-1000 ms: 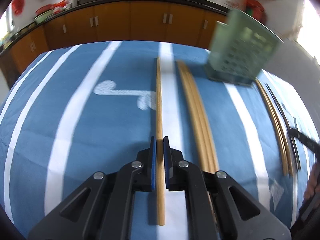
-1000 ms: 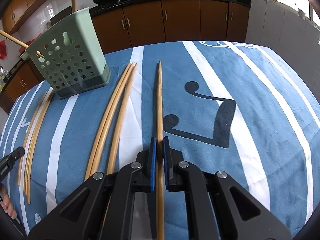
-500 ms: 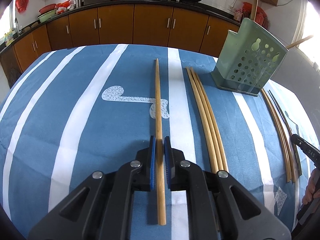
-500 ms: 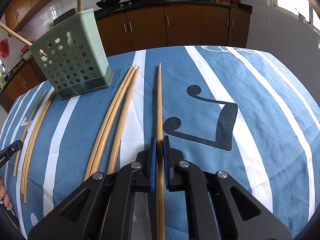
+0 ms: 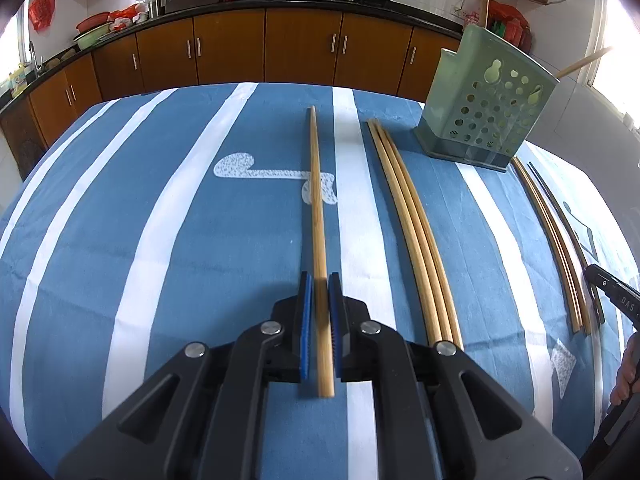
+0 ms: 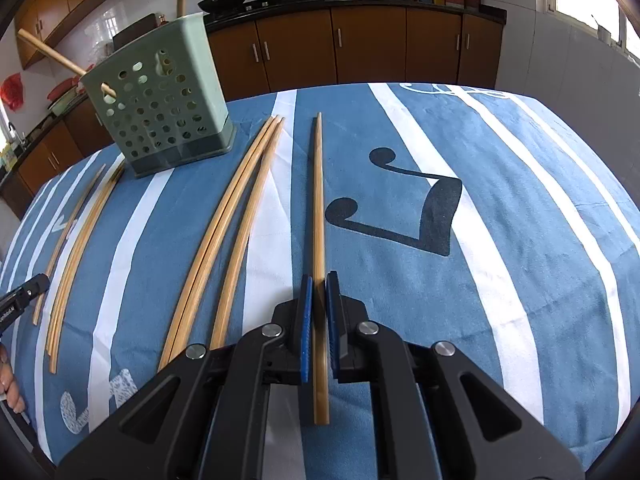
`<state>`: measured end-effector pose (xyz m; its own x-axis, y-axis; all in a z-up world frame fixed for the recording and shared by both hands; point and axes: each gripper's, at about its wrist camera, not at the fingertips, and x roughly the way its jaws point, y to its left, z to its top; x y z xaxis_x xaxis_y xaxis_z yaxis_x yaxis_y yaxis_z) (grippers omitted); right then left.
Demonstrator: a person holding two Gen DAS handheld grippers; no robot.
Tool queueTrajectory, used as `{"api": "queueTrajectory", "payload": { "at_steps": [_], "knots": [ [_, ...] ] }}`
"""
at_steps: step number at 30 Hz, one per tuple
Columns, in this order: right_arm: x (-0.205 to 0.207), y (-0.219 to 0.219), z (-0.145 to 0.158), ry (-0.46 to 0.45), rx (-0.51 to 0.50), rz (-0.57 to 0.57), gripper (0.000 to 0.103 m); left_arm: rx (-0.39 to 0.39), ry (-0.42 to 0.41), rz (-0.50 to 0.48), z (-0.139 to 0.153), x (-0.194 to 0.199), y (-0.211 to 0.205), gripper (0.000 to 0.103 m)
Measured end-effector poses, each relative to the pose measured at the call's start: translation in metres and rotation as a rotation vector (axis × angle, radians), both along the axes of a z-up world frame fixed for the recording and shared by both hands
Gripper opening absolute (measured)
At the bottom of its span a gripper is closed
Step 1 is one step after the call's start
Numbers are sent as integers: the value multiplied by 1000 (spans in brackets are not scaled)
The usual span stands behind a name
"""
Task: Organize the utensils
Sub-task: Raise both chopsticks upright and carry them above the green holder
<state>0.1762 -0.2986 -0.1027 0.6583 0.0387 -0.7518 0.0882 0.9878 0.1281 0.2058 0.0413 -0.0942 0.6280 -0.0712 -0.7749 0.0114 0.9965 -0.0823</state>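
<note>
Our left gripper (image 5: 319, 294) and right gripper (image 6: 319, 292) each clamp one chopstick (image 5: 318, 220), as a second ago. Beyond on the desk (image 5: 160, 240) lie loose chopsticks (image 6: 224, 232); the green holder (image 6: 160, 108) has drawn nearer, so insertion comes next.

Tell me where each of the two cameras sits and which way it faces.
Left wrist: rides the left gripper, faces along its held chopstick toward the cabinets; basket ahead-right; the other hand at the right edge.
Right wrist: rides the right gripper, faces along its own chopstick; basket ahead-left.
Shared: basket, blue striped cloth, loose chopsticks.
</note>
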Motion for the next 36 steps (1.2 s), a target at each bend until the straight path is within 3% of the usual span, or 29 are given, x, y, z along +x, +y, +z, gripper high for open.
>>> {"api": "queueTrajectory", "payload": {
  "at_steps": [7, 26, 36],
  "knots": [
    [-4, -8, 13, -18, 34, -15, 8, -9, 16, -3, 8, -3, 3, 8],
    [-23, -34, 114, -322, 78, -72, 7, -75, -320, 20, 133, -22, 21, 8],
    [-23, -32, 129, -367, 65, -74, 7, -73, -369, 26, 158, -21, 25, 8]
  ]
}}
